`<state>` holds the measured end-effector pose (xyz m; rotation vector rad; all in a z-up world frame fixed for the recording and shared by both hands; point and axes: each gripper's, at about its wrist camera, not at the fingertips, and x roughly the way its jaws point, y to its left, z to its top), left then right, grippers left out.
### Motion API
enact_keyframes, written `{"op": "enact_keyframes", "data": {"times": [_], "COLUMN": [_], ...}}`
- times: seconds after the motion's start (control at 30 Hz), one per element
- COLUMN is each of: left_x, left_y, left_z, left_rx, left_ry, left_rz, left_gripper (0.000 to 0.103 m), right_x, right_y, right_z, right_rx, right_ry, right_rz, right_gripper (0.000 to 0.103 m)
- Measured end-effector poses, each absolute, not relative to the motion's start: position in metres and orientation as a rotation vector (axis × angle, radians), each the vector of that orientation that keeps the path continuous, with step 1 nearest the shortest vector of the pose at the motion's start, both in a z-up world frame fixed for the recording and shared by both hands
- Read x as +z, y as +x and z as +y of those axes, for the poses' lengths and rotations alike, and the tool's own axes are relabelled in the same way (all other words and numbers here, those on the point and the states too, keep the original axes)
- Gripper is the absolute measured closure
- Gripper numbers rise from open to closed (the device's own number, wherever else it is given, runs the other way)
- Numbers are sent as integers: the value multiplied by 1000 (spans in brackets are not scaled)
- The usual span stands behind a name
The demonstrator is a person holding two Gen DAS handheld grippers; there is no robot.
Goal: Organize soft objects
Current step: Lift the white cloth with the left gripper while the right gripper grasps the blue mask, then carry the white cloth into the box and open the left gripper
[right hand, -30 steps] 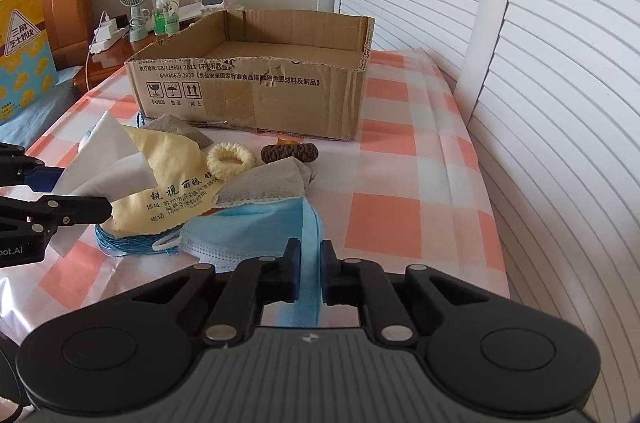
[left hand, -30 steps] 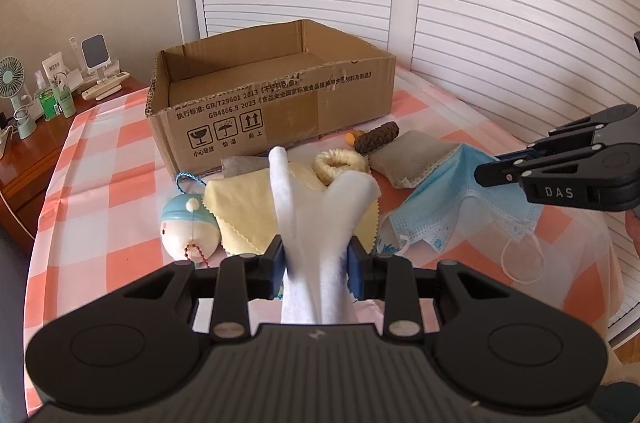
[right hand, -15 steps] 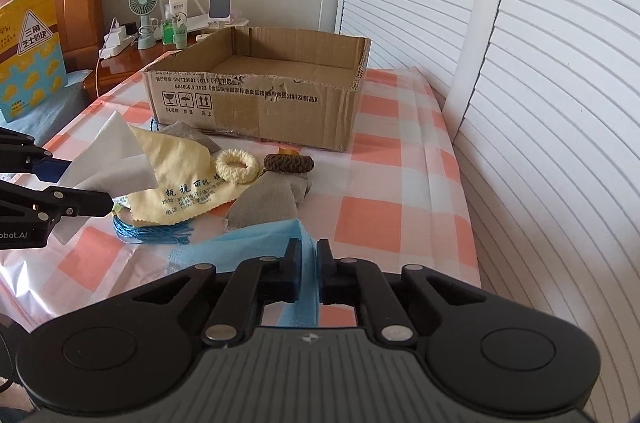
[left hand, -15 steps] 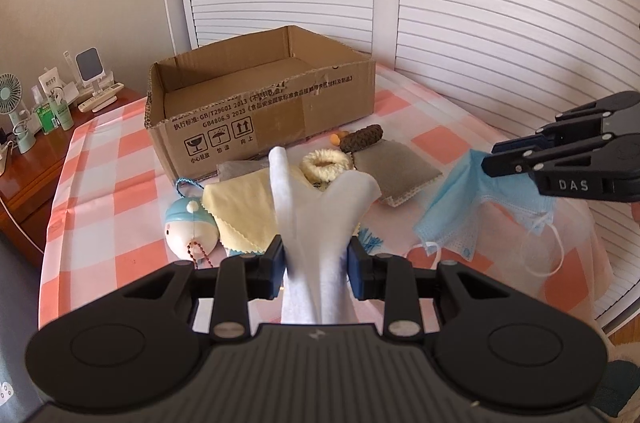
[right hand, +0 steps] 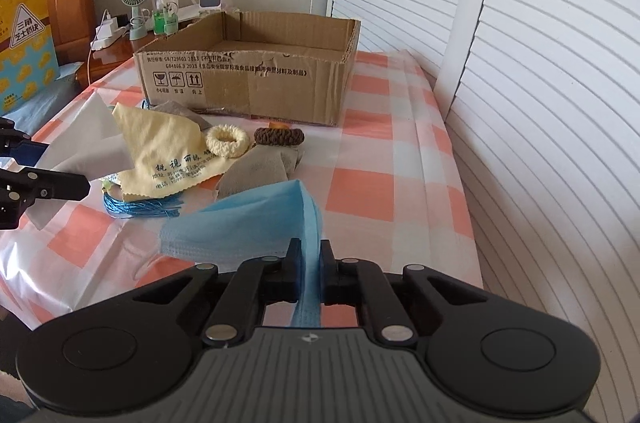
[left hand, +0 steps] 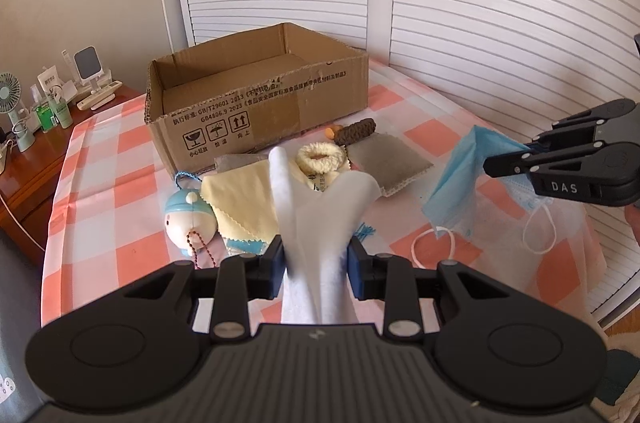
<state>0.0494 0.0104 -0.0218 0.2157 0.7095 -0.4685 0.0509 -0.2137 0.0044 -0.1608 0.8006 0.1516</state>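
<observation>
My left gripper (left hand: 315,255) is shut on a white cloth (left hand: 320,207) that stands up bunched between its pads. My right gripper (right hand: 310,255) is shut on a blue face mask (right hand: 256,223), which hangs lifted above the table; from the left wrist view the mask (left hand: 460,179) dangles from the right gripper (left hand: 490,167) with its ear loops trailing. An open cardboard box (left hand: 256,95) stands behind the pile. On the checked tablecloth lie a yellow lens cloth (right hand: 160,147), a cream scrunchie (right hand: 228,141), a brown scrunchie (right hand: 280,137) and a grey cloth (right hand: 256,171).
A round doll with a blue hat (left hand: 188,219) and a blue tassel (right hand: 140,205) lie by the pile. A wooden nightstand (left hand: 24,163) with a small fan and bottles is at the left. White louvred doors (right hand: 540,83) line the right side.
The right gripper has lifted the blue mask off the pile and drawn it right, away from the grey cloth. The left gripper keeps its hold on the white cloth.
</observation>
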Motion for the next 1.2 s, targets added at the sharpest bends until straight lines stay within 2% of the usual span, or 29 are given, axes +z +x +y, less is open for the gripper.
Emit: {"op": "enact_keyframes", "data": {"times": [0.47,0.8,1.07,1.13,1.2], "left_x": [18,46,34,29,24], "left_y": [88,200,296,314,325], "left_z": [11,-6,-15,-16,-16], "left_rx": [-527,-487,-389,-368,-358], "left_ry": [200,245,258,246,250], "left_rz": [671,626,677,677,666], "left_gripper": [73,73,70,58,2], "right_x": [54,74,77,76,76], "right_y": [70,114,151,157,162], "right_z": [-205,-201,-204,-204,-205], "right_rx": [179,185,194,193,195], "right_ry": [-206,-212,-215,-221,-222], "right_rz": [666,619,617,614,612], "right_gripper": [94,94,94,94,94]}}
